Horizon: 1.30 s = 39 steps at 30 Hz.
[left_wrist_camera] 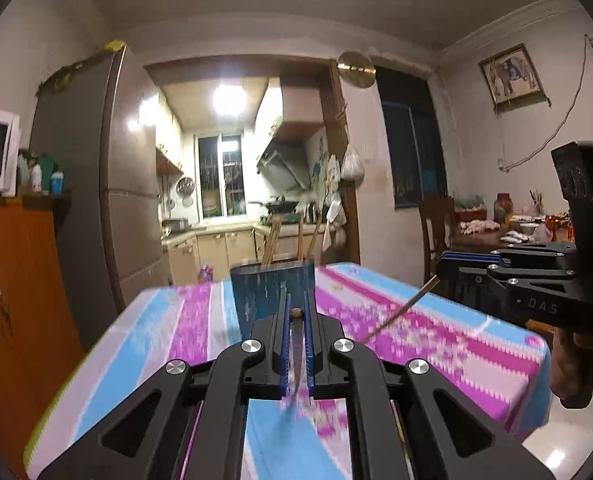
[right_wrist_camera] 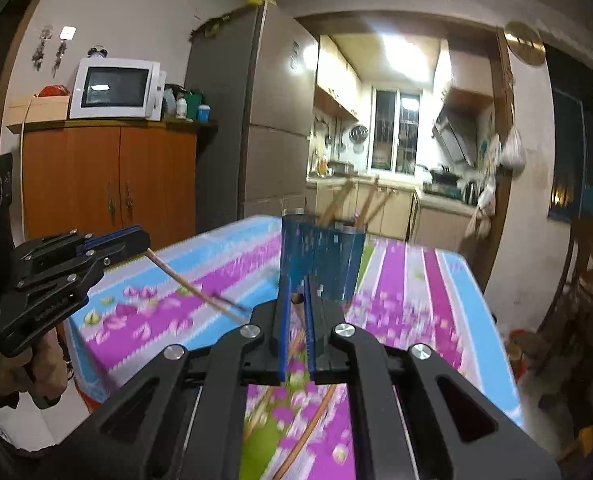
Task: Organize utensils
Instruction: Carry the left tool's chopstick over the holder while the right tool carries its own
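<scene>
Wooden chopstick sits pinched between the left gripper jaws in the left wrist view, pointing toward the blue holder on the counter. Judged light, stiff, slick; hold mid-shaft.

Right wrist view: right gripper jaws pinch a second chopstick. The left gripper's stick projects slantwise. More utensils stand in the holder.

Both wrist views toward shared holder
</scene>
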Each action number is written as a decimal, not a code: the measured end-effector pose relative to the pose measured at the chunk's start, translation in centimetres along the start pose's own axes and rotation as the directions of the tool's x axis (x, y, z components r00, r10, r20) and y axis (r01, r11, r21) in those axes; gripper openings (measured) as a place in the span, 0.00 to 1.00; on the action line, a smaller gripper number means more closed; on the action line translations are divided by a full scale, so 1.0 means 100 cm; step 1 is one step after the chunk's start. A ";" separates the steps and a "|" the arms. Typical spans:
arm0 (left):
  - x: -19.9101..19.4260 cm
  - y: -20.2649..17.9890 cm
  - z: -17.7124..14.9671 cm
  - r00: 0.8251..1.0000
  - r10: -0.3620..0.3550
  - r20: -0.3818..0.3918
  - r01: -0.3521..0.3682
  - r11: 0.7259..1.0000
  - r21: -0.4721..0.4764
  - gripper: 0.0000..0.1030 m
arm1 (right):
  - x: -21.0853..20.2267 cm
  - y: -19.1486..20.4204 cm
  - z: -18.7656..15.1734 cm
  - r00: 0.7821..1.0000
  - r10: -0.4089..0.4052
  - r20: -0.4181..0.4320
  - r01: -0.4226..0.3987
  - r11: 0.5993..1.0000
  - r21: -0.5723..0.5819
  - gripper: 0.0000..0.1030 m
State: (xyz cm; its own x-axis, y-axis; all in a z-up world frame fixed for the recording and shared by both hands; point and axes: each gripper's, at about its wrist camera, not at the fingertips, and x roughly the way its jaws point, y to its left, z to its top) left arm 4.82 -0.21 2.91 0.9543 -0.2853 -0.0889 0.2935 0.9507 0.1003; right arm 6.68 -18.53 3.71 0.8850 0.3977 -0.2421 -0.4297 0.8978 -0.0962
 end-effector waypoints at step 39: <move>0.079 0.029 0.112 0.980 -0.077 -0.186 0.072 0.997 -0.035 0.07 | 0.051 -0.054 0.092 0.996 0.069 0.051 -0.073 0.993 0.092 0.05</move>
State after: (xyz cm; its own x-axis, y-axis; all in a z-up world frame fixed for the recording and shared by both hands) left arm 13.81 -1.08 13.60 0.9017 -0.3303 -0.2789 0.3593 0.9314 0.0588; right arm 15.20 -19.63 11.82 0.8612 0.4678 -0.1987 -0.4754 0.8797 0.0109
